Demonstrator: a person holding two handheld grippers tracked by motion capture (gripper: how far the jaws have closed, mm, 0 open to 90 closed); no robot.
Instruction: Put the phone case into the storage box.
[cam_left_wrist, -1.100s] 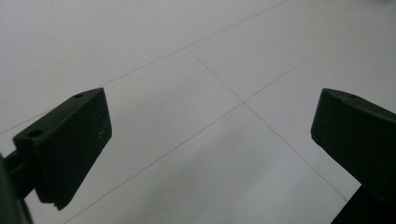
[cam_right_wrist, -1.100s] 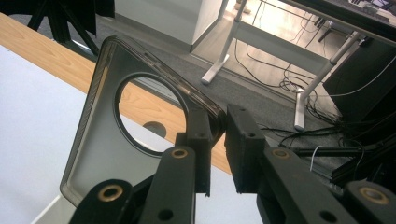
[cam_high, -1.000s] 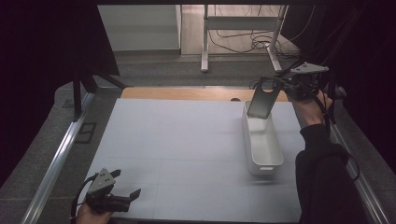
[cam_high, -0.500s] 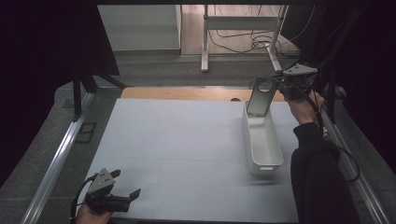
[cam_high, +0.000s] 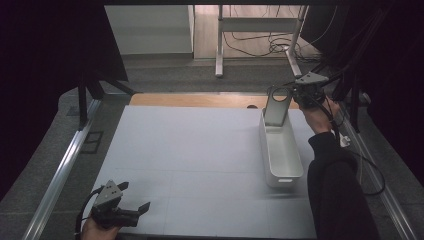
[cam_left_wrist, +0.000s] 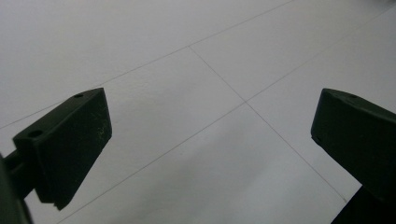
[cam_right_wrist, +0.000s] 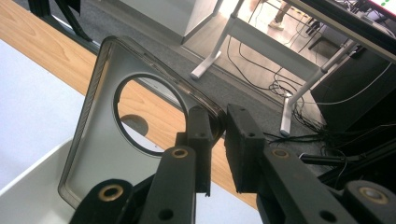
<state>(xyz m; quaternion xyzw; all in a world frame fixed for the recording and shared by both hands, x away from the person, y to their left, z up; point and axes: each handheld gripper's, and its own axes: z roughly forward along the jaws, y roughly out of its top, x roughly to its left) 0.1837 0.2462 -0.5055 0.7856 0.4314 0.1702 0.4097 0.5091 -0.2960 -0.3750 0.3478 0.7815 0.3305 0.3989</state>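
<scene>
A grey, see-through phone case (cam_high: 276, 106) with a round hole hangs upright over the far end of a long white bin (cam_high: 263, 145). Its lower edge dips to the bin's rim. My right gripper (cam_high: 294, 95) is shut on the case's upper right edge. In the right gripper view the two jaws of the right gripper (cam_right_wrist: 217, 123) pinch the rim of the case (cam_right_wrist: 102, 140) beside the hole, with the bin (cam_right_wrist: 28, 186) below. My left gripper (cam_high: 135, 196) rests open at the near left of the white table. In the left gripper view that gripper (cam_left_wrist: 210, 140) has nothing between its jaws.
The white table sheet (cam_high: 190, 150) spans the middle, with a wooden strip (cam_high: 200, 100) along its far edge. A metal rail (cam_high: 65, 170) runs down the left side. Beyond the table stand a white desk leg (cam_high: 218, 45) and floor cables (cam_high: 270, 45).
My right hand has moved left and a little lower with the case, which now stands more upright at the bin's far end. The left gripper has stayed put.
</scene>
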